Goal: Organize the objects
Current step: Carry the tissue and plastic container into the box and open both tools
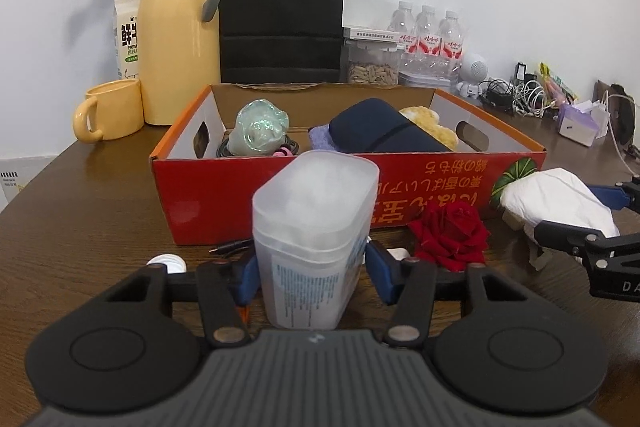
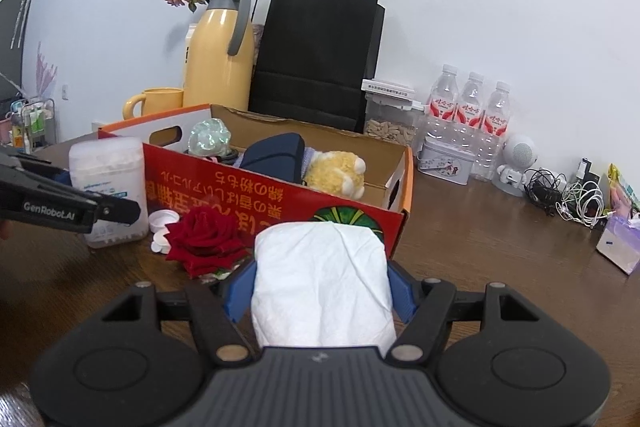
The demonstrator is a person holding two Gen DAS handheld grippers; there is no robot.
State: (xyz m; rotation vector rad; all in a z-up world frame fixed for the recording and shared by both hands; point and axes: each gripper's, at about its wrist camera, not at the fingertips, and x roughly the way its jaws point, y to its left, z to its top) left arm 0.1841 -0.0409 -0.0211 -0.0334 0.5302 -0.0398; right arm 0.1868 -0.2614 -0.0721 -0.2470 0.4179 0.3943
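Note:
A frosted plastic tub of cotton swabs [image 1: 316,203] stands upright on the brown table in front of the red cardboard box [image 1: 224,211]. My left gripper [image 1: 312,267] has its blue pads pressed on both sides of the tub. My right gripper [image 2: 322,291] is shut on a white soft packet [image 2: 324,279], held just before the box's front wall. That packet [image 1: 560,203] also shows at the right of the left wrist view. A red rose [image 1: 450,235] lies on the table between the two grippers. The box holds an iridescent wrapped object [image 1: 260,127], a dark blue case [image 1: 380,131] and a yellow plush toy [image 2: 336,171].
Behind the box stand a yellow thermos jug [image 1: 180,39], a yellow mug [image 1: 112,111], a black paper bag [image 1: 282,11], a seed jar [image 1: 372,65] and water bottles [image 1: 428,35]. Tangled cables [image 2: 572,195] and a tissue box [image 2: 618,243] lie far right. White caps [image 2: 162,221] sit beside the rose.

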